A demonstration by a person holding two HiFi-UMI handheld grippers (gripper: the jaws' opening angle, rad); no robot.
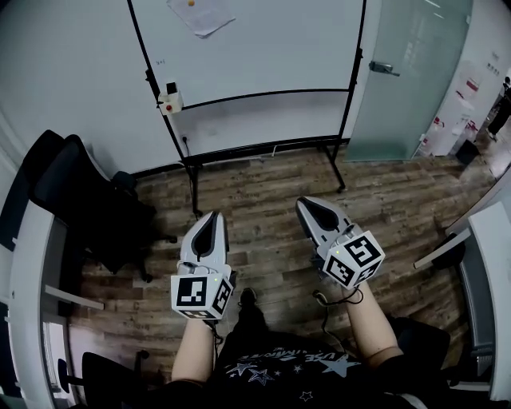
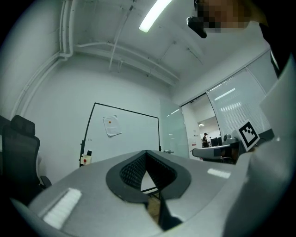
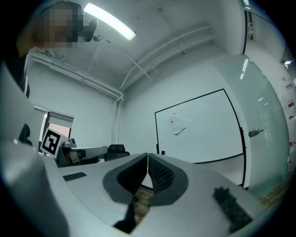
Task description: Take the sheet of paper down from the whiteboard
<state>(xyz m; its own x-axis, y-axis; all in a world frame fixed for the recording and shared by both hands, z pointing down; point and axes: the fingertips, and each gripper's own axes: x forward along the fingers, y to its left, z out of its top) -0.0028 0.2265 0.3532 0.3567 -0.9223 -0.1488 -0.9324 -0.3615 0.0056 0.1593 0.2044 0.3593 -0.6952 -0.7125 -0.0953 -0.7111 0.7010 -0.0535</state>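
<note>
A white sheet of paper point(image 1: 201, 16) hangs on the whiteboard point(image 1: 271, 48), pinned by a small orange magnet point(image 1: 191, 3). The same paper point(image 2: 112, 125) shows far off in the left gripper view, and the paper point(image 3: 178, 124) likewise in the right gripper view. My left gripper point(image 1: 213, 216) is held low over the wooden floor, well short of the board, jaws shut and empty. My right gripper point(image 1: 303, 204) is beside it, also shut with nothing between its jaws. Both point toward the whiteboard.
The whiteboard stands on a black wheeled frame point(image 1: 192, 172) with a small eraser holder point(image 1: 170, 100) on its left post. A black office chair point(image 1: 80, 200) stands at left. A frosted glass door point(image 1: 415, 72) is at right, and desk edges point(image 1: 24, 272) flank both sides.
</note>
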